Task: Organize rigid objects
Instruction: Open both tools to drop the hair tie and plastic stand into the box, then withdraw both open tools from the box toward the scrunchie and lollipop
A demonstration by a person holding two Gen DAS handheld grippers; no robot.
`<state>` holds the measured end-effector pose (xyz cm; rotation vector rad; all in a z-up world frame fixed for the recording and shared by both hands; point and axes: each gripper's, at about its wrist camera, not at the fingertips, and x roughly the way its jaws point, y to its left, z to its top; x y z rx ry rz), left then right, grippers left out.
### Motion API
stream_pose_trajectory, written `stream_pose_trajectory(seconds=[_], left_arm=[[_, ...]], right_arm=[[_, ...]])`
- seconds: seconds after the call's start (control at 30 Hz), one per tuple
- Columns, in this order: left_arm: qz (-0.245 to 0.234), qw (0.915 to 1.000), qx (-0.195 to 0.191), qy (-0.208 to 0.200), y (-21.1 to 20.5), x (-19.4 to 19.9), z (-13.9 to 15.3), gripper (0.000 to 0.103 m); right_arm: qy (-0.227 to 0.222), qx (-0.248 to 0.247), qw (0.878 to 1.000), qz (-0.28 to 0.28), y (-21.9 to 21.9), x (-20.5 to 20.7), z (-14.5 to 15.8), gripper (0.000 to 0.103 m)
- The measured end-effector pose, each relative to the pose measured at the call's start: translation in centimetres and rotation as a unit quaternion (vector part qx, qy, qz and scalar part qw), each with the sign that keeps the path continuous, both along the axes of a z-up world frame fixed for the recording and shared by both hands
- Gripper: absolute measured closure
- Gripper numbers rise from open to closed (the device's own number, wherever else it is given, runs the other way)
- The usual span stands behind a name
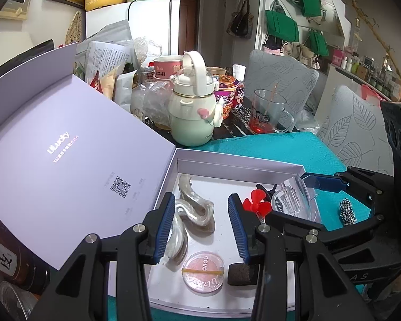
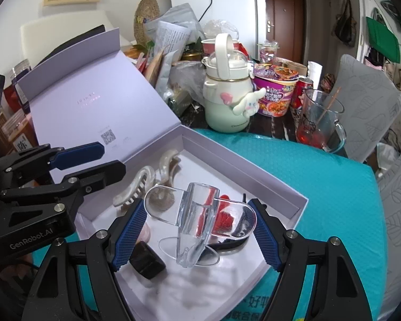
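Note:
A white box (image 1: 240, 160) with its lid (image 1: 66, 147) folded back lies on a teal mat (image 2: 320, 187). In it lie pearly hair claws (image 1: 195, 214), a round pink blush compact (image 1: 203, 271), a dark sponge block (image 1: 242, 274) and a red fan-shaped clip (image 1: 255, 204). My left gripper (image 1: 200, 200) hangs open over the hair claws, with nothing between its pads. My right gripper (image 2: 196, 206) is shut on a clear acrylic stand (image 2: 197, 222), held above the box's right part. In the left wrist view the right gripper (image 1: 288, 195) sits at the box's right rim.
A black-and-white checked item (image 1: 347, 212) lies on the mat right of the box. Behind the box stand a pale green bottle (image 1: 192, 112), a glass mug (image 1: 270, 112) with red liquid, a noodle cup (image 2: 275, 91) and bags. Grey leaf-patterned chairs (image 1: 361, 128) stand at the right.

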<state>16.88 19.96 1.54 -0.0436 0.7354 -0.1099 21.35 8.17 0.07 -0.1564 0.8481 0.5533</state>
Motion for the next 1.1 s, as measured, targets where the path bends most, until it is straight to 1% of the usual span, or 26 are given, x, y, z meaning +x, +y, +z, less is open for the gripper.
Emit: stream_pose_trajectory(seconds=[0.13,0.2,0.27,0.37,0.73,1.1], left_arm=[[0.008,0.9999,0.013,0.000,-0.1,-0.1,0.1,0.062],[0.012,0.9997,0.021,-0.002,-0.2,-0.4,0.3,0.062],[0.014,0.9997,0.019,-0.001,-0.1,-0.6,0.5,0.062],[0.024,0.9995,0.019,0.002,0.1,-0.8,1.0,0.062],[0.033,0.9989,0.022,-0.024,-0.2,-3.1,4.1,0.062],[0.036,0.9979,0.024,-0.049,-1.1,-5.7,7.1,0.062]], right_arm=[[0.008,-0.010,1.000,0.001,0.3,-0.1,-0.3,0.025],[0.003,-0.019,1.000,0.000,0.4,-0.4,-0.2,0.023],[-0.001,-0.018,1.000,0.000,0.3,-0.6,0.0,0.017],[-0.005,-0.016,1.000,-0.003,0.0,-1.0,0.6,0.017],[-0.042,-0.013,0.999,-0.014,-0.9,-3.6,4.2,0.017],[-0.096,-0.010,0.995,-0.018,-2.1,-7.3,8.0,0.015]])
